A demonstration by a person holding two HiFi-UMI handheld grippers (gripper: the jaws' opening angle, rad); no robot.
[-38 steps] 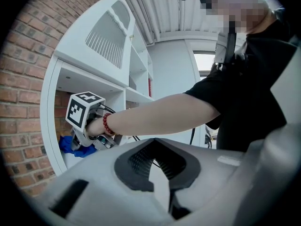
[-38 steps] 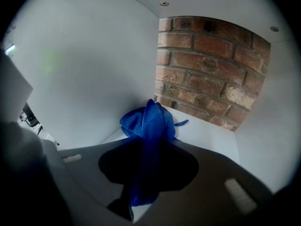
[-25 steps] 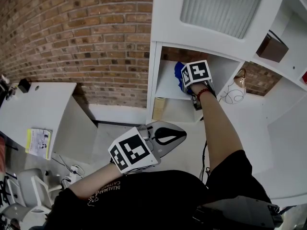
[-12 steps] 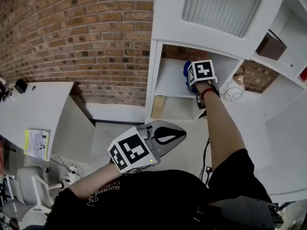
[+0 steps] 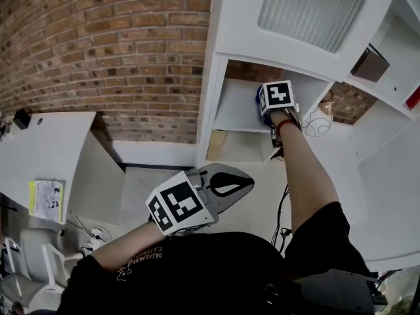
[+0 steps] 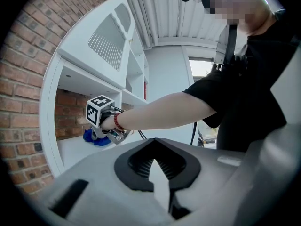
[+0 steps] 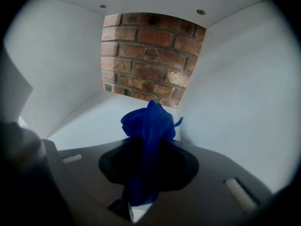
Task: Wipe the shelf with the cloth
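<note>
Close to the person's body, the left gripper [image 5: 226, 186] hangs in the air below the shelving, its fingers [image 6: 141, 166] pressed together with nothing between them. Farther out, the person's right arm [image 5: 298, 169] reaches into an open white compartment. There the right gripper [image 5: 268, 115] has its fingers pinching the blue cloth [image 7: 149, 126], which bunches out ahead of them. The bunched cloth rests on the white shelf [image 7: 91, 126], in the right part of the compartment near its side wall [image 7: 225, 102]. A brick wall [image 7: 150, 55] forms the back of the compartment.
</note>
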